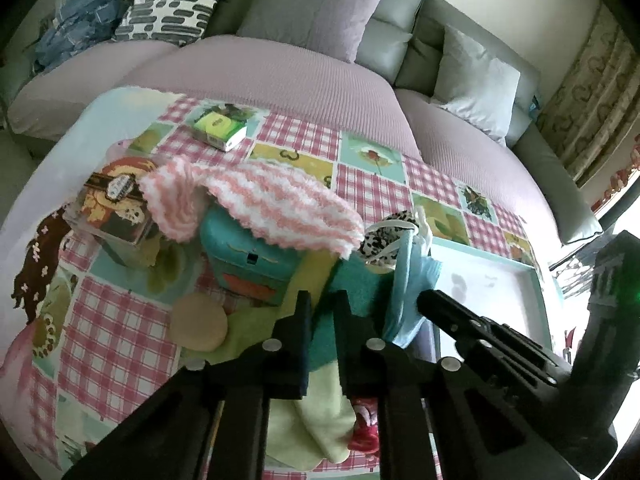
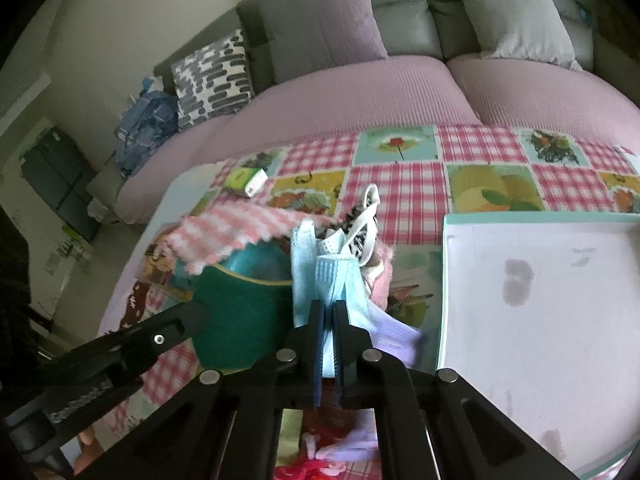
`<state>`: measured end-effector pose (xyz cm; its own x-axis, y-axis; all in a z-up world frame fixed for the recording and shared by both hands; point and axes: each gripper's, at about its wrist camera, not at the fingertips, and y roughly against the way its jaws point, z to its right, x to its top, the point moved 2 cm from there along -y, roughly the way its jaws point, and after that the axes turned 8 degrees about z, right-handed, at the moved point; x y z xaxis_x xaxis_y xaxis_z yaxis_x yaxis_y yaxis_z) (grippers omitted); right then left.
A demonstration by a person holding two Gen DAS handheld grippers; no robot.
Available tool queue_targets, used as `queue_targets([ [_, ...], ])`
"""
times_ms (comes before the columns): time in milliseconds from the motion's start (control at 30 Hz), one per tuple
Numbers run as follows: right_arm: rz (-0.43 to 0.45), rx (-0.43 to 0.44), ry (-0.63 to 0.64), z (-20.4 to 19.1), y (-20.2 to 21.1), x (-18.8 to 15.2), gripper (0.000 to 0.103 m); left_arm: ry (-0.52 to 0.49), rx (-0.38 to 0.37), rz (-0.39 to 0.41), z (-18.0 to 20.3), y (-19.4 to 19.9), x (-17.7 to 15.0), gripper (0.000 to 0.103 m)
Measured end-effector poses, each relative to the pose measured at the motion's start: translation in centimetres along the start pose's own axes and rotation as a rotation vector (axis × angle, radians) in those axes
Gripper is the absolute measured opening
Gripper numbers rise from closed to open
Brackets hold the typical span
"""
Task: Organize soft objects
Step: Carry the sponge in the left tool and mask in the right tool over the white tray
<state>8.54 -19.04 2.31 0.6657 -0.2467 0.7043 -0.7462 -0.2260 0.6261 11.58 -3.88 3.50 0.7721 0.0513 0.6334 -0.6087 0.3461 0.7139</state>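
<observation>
Right gripper (image 2: 328, 308): fingers drawn together and clamped on a light blue face mask (image 2: 320, 280), which stands up bunched between the pads, its pleated fabric rising above the fingertips. In the left wrist view the same mask (image 1: 404, 280) hangs at the tip of the right gripper (image 1: 424, 298), which enters from the right. Left gripper (image 1: 322, 300): jaws apart by a narrow gap, nothing between them; teal cloth (image 1: 360, 284) shows through the gap and a pale green cloth (image 1: 320, 412) lies under the fingers. Behind the mask, a black-and-white patterned item with white straps (image 1: 386, 236) sits touching it; cannot tell what kind of item. A pink-and-white striped fuzzy cloth (image 1: 256, 200) is draped over the top of a teal container (image 1: 248, 256), one end falling toward a decorated box (image 1: 112, 208) to its left. A round beige pad (image 1: 198, 322) lies just beside the container's near side. A green-and-white carton (image 1: 220, 128) rests well apart, toward the far edge of the checked patchwork tablecloth (image 1: 120, 300). White tray with teal rim (image 2: 444, 280) sits to the right of the mask, its surface marked with grey smudges. Red-and-pink soft item (image 2: 316, 468) partly hidden under the right gripper's frame. Beyond the table, a sofa with mauve cover (image 2: 360, 92) and cushions
</observation>
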Motion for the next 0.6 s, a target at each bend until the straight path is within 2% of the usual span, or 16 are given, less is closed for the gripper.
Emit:
queue_targets([
  [267,0.065,0.018,0.007,-0.6,2.8,1.0,0.004,-0.018,0.005,0.065,0.3,2.3,0.7,0.006],
  [600,0.141,0.020,-0.016,0.2,6.2,2.0,0.004,-0.040,0.015,0.137,0.6,4.8,1.6,0.006],
])
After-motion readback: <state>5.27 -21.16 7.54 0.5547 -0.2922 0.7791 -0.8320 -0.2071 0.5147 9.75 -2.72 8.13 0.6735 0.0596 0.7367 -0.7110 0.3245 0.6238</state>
